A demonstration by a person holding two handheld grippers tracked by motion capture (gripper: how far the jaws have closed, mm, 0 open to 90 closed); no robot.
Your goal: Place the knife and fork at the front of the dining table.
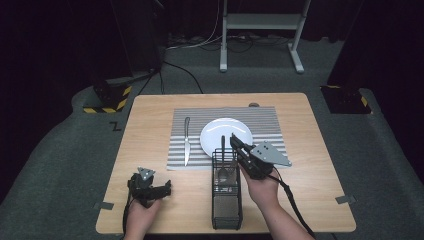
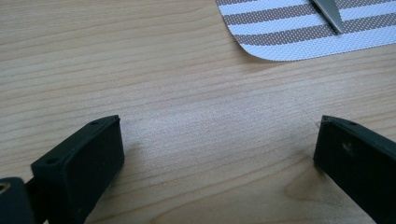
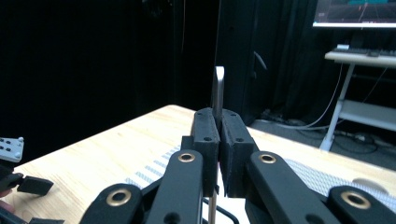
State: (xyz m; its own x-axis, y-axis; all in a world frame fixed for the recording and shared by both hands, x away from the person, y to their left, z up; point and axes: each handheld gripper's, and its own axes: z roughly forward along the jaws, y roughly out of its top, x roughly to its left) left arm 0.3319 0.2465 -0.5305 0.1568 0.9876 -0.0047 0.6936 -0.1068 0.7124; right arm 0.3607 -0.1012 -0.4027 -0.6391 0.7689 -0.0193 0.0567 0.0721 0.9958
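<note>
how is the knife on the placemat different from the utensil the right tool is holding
The silver table knife lies flat on the striped placemat, untouched; the slim metal utensil handle stands upright, clamped in the right tool above the black wire caddy. The knife shows blade and handle; the utensil's working end is hidden. Both look like metal cutlery.

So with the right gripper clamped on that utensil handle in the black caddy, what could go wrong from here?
1. The right gripper pinches only the thin handle edge-on; the utensil could pivot or slip as it lifts.
2. The wire caddy is tall and narrow; a snagged utensil might tip or drag it.
3. The white plate sits just beyond the caddy, so a swinging utensil could knock it.
</note>
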